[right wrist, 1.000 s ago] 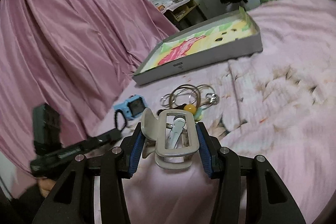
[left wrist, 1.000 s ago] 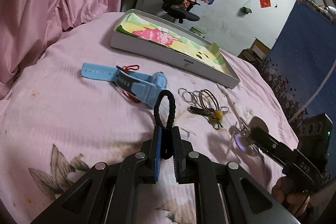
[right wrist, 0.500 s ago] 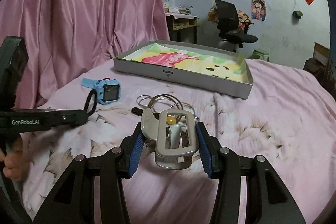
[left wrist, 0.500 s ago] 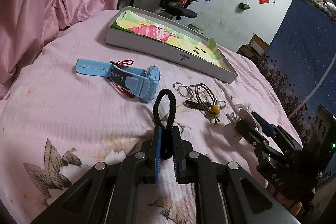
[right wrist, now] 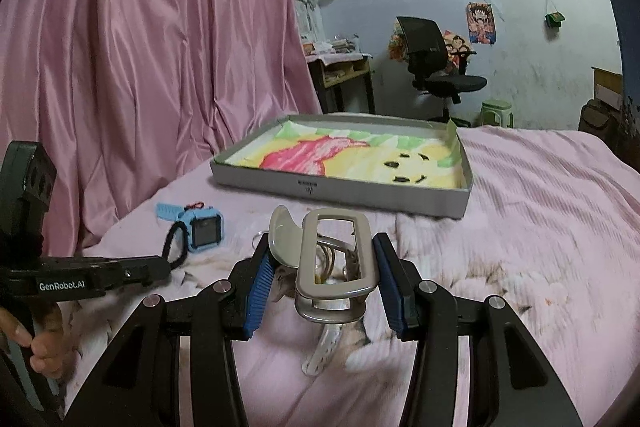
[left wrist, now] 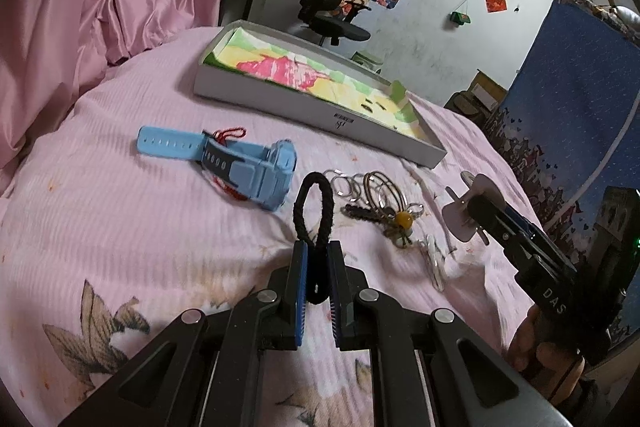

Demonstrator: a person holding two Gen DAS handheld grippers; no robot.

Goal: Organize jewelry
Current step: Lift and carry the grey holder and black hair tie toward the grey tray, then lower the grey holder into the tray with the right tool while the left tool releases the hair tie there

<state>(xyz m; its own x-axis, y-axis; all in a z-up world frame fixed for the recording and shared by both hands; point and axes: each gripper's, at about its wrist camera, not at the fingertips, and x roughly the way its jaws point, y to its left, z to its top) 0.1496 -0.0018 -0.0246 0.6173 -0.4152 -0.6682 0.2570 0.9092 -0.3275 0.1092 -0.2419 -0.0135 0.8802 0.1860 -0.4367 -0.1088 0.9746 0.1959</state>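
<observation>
My left gripper point(left wrist: 317, 269) is shut on a black braided hair tie point(left wrist: 313, 211) that stands up in a loop above the pink bedspread. My right gripper point(right wrist: 320, 269) is shut on a grey rectangular hair claw clip point(right wrist: 338, 255), held above the bed; the same clip point(left wrist: 466, 215) shows at the right of the left wrist view. On the bedspread lie a light blue watch point(left wrist: 248, 165), a bunch of metal rings with a yellow bead point(left wrist: 380, 199) and a clear clip point(left wrist: 434, 263). Beyond them sits a shallow grey box point(right wrist: 340, 187) lined with colourful paper.
A pink curtain point(right wrist: 140, 47) hangs along the left of the bed. Past the bed stand a black office chair point(right wrist: 434, 63), a small desk point(right wrist: 340, 67) and a wall with posters. A blue patterned cloth point(left wrist: 568, 99) hangs on the right. A hand point(left wrist: 540, 351) grips the right handle.
The right gripper has lifted the claw clip higher off the bed and levelled toward the box. The left gripper has stayed low, still holding the hair tie.
</observation>
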